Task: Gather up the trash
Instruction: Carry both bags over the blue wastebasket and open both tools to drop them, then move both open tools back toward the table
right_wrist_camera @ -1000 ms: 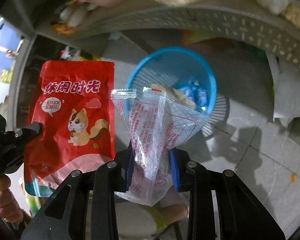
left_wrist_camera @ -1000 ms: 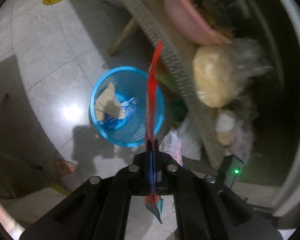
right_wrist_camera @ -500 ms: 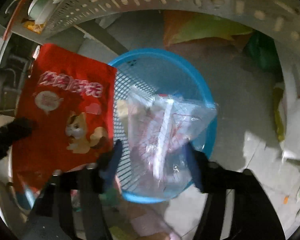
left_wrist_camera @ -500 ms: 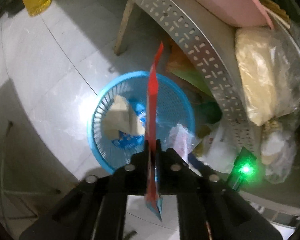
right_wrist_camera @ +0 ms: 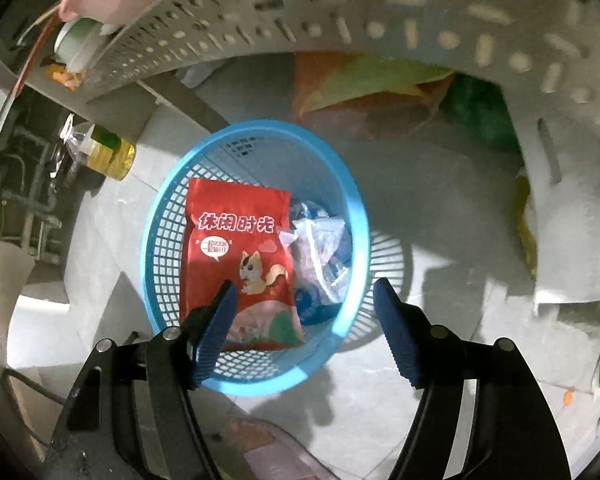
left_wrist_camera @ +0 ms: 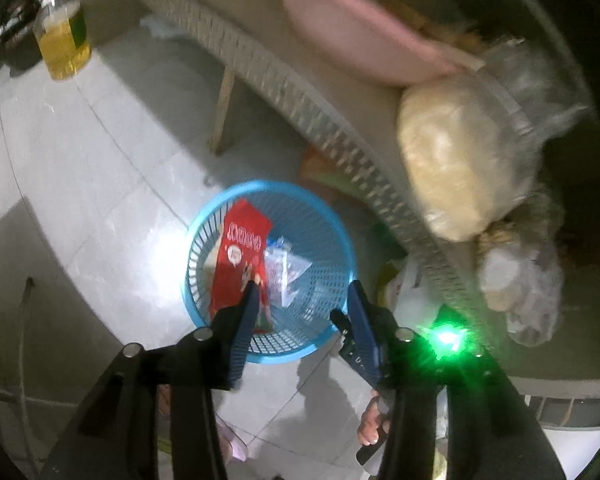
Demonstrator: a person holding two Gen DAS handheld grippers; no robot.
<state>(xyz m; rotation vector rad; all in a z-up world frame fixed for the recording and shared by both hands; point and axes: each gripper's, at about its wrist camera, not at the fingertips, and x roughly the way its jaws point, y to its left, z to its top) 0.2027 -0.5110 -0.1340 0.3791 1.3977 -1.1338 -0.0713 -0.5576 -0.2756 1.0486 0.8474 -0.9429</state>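
Both tongs are seen above a blue basket, each empty. In the left wrist view the left gripper (left_wrist_camera: 302, 292) is pointed down over the basket (left_wrist_camera: 342, 236), its ribbed blue fingers (left_wrist_camera: 360, 308) parted and its jaws opening, with nothing pressed between them. In the right wrist view the right gripper (right_wrist_camera: 304, 292) is held wide apart, its dark blue pads (right_wrist_camera: 392, 320) clear of everything, the basket (right_wrist_camera: 360, 216) framed between them.

Inside the round, open-mesh plastic basket a glossy red snack pouch (right_wrist_camera: 238, 256) is shown leaning against the near wall, printed with white characters and a cartoon squirrel. Just beside it a crumpled clear wrapper (right_wrist_camera: 320, 248) is lying on blue scraps. In the left view the same red pouch (left_wrist_camera: 240, 256) and clear wrapper (left_wrist_camera: 284, 268) are made out, smaller and blurred.

Only the left view shows a perforated metal table edge (left_wrist_camera: 340, 148) carrying a pale lumpy bag (left_wrist_camera: 456, 168) and a pink board (left_wrist_camera: 360, 36), plus a green light (left_wrist_camera: 446, 338) and part of a hand (left_wrist_camera: 374, 424) below. A bottle of yellow oil (right_wrist_camera: 108, 152) is standing on the grey tiled floor (right_wrist_camera: 420, 208). Only the right view shows orange and green bags (right_wrist_camera: 372, 88) under the table.
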